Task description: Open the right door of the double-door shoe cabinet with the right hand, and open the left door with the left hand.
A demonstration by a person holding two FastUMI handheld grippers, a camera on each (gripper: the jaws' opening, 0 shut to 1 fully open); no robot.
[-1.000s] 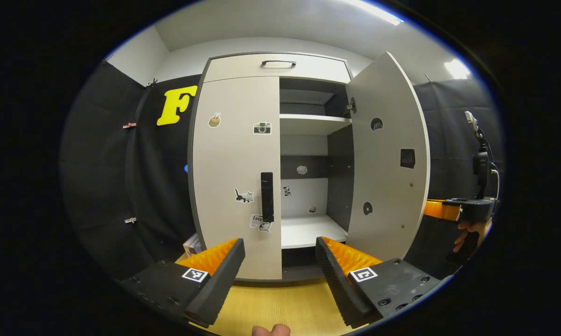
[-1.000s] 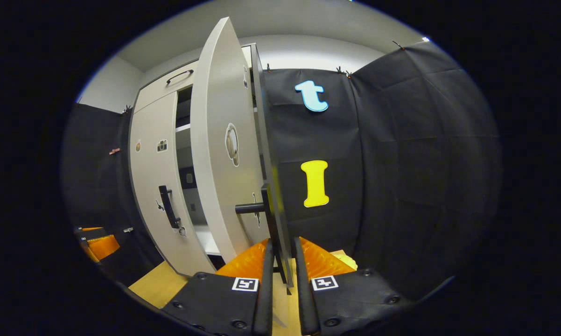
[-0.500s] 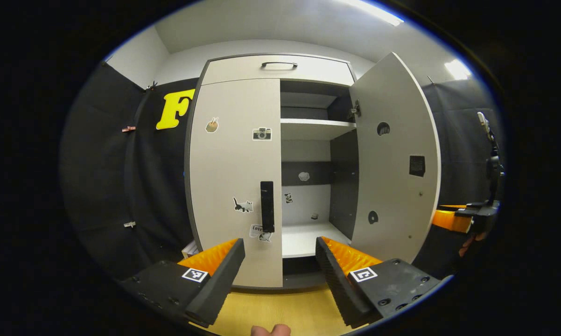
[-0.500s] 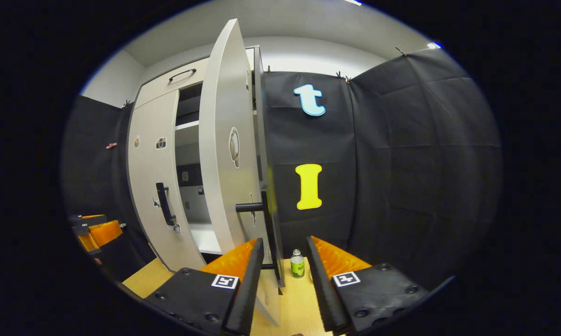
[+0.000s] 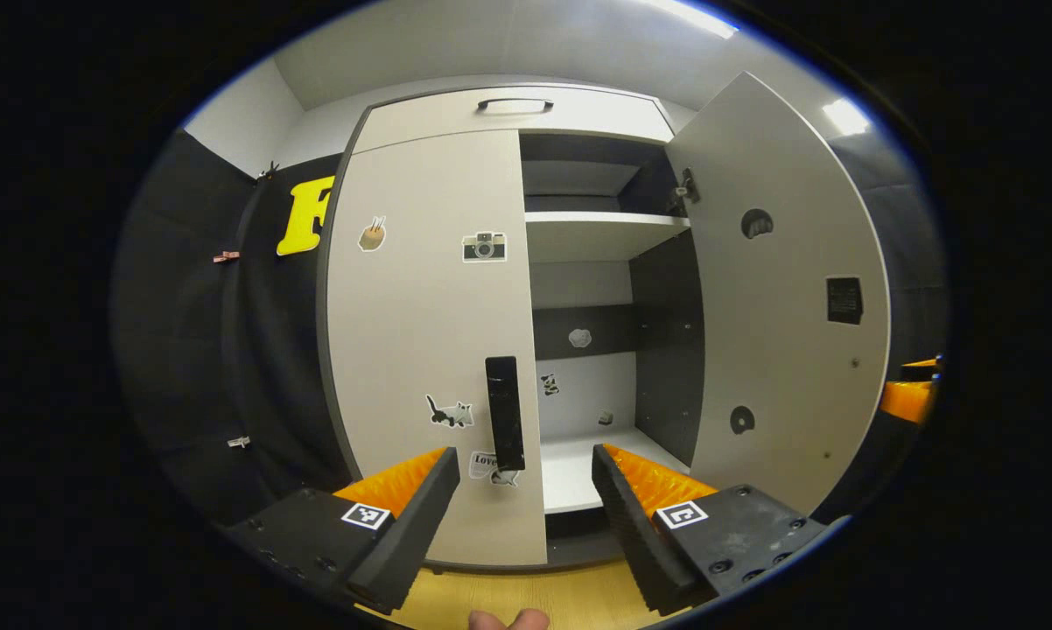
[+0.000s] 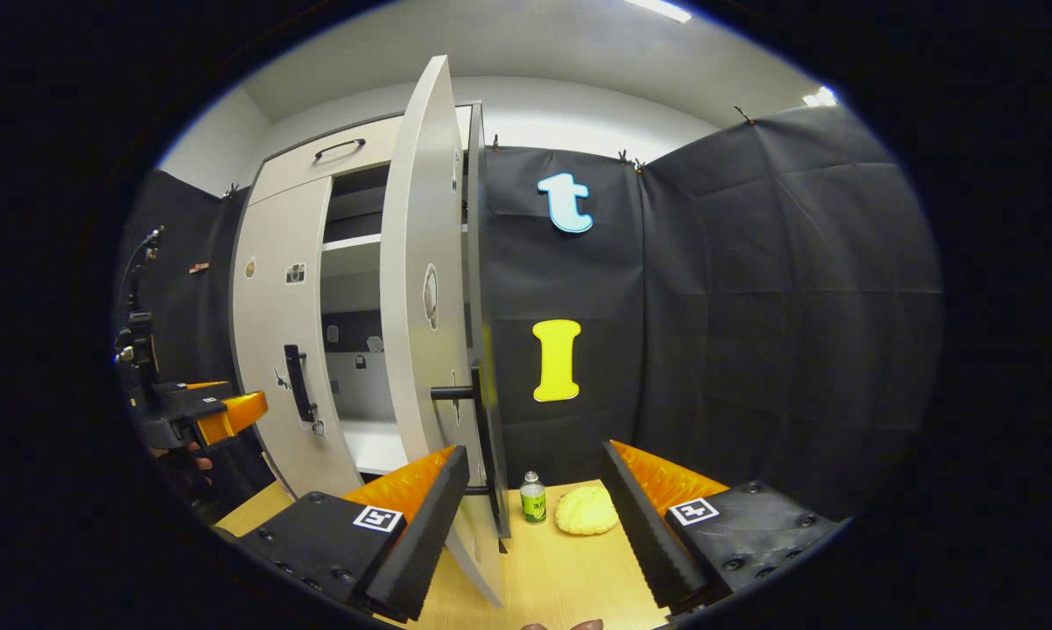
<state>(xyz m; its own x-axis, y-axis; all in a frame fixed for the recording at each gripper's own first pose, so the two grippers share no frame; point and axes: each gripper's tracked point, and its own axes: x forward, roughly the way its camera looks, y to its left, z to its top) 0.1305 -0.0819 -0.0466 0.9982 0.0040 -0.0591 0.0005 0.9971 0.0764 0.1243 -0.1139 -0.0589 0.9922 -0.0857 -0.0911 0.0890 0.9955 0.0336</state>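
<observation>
While the right door [image 5: 780, 297] stood swung wide, the left door [image 5: 430, 341] remained closed; the left gripper [image 5: 526, 490], jaws wide and empty, hung near its handle [image 5: 505, 411], apparently not touching. The right gripper [image 6: 535, 512] gaped empty.

left gripper [image 5: 526, 503]: black screwed mounts, square tags | right gripper [image 6: 535, 516]: same build

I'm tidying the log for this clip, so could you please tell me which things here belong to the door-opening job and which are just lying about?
Job:
right door, open
left door, shut
left door handle
left gripper
right gripper

Lying about:
bottle
yellow lump
stickers
</observation>
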